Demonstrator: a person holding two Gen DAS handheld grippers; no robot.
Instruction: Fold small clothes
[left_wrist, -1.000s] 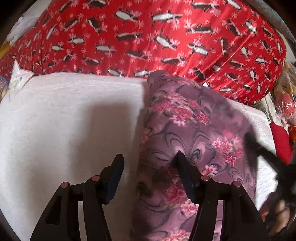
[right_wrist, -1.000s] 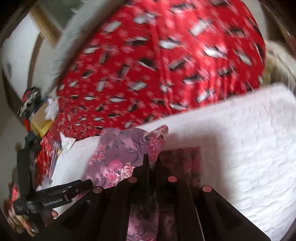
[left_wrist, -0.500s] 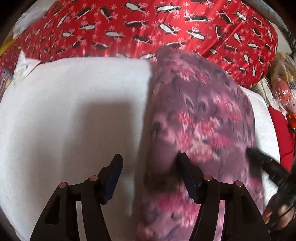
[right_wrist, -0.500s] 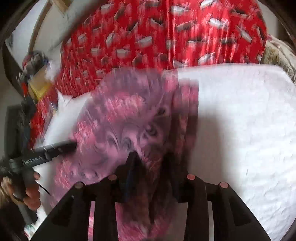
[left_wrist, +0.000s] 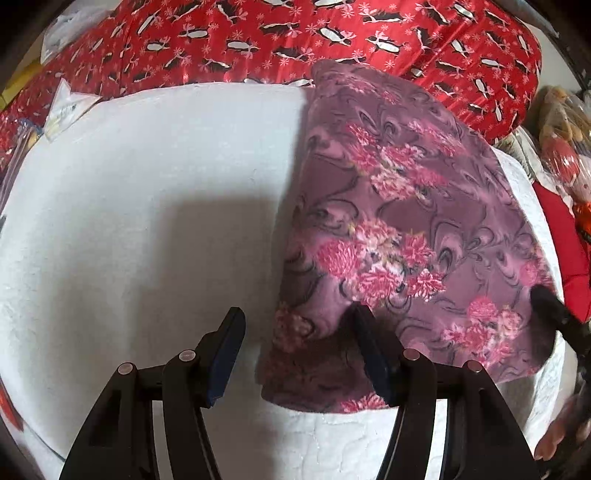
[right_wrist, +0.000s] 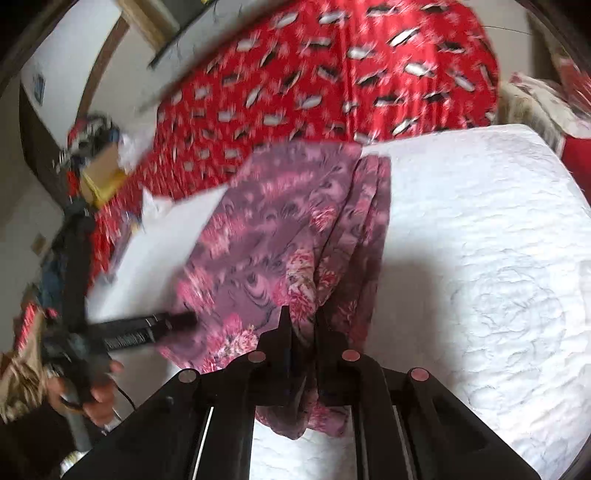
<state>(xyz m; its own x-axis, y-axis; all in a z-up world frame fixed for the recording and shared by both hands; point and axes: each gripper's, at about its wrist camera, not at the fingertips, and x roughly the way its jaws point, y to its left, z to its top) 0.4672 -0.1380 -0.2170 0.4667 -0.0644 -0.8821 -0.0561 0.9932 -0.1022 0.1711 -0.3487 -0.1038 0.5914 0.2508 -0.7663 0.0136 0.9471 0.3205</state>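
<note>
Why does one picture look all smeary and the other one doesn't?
Right wrist view: the red cover and the flowery cloth are streaked, which looks like motion blur; the right gripper stays sharp. Left wrist view: the flowery cloth is crisp, the left gripper casts a dark shadow on the white pad, and the edges bend from the fisheye lens.

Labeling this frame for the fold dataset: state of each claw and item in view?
Left claw: open, one finger over the cloth's edge, gripping nothing.
Right claw: shut on the cloth, bunched fabric between its fingers.
Cloth: purple floral, partly folded, layered edges showing, lying on the white pad.
White pad: flat, quilted, under the cloth.
Red sheet: spread out behind the pad.
</note>
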